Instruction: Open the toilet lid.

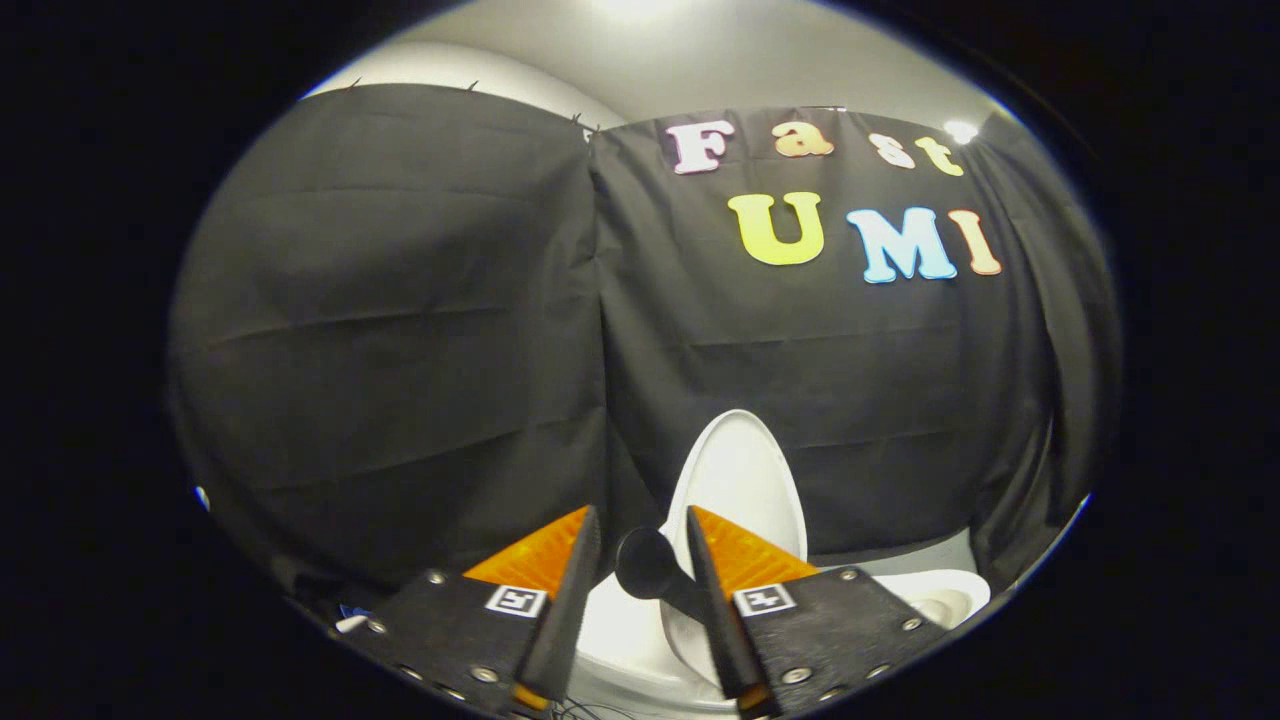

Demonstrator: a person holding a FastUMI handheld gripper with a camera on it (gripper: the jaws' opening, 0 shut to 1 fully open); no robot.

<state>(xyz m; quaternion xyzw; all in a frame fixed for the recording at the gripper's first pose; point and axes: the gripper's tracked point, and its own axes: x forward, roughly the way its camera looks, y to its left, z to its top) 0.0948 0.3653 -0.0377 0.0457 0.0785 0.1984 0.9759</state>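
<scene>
Gripper view, looking forward along both fingers. Gripper [643, 535]: jaws part-open, a narrow gap between the fingertips; neither finger is seen pressing on anything. A dark rounded knob [645, 566] on a short dark stem sits in the gap, close against the inner face of the right finger; whether it touches that finger I cannot tell, and what it belongs to I cannot tell.

Toilet lid [740, 480]: white, oval, raised and standing roughly upright just beyond the fingertips, slightly to the right-finger side, its inner face toward the camera. It rests back against the black cloth wall [400, 330].

Toilet bowl [625, 630]: white, below and between the fingers, mostly covered by them; its inside is hidden, so contents cannot be told. A further white rim [940, 595] shows past the outer edge of the right finger.
</scene>
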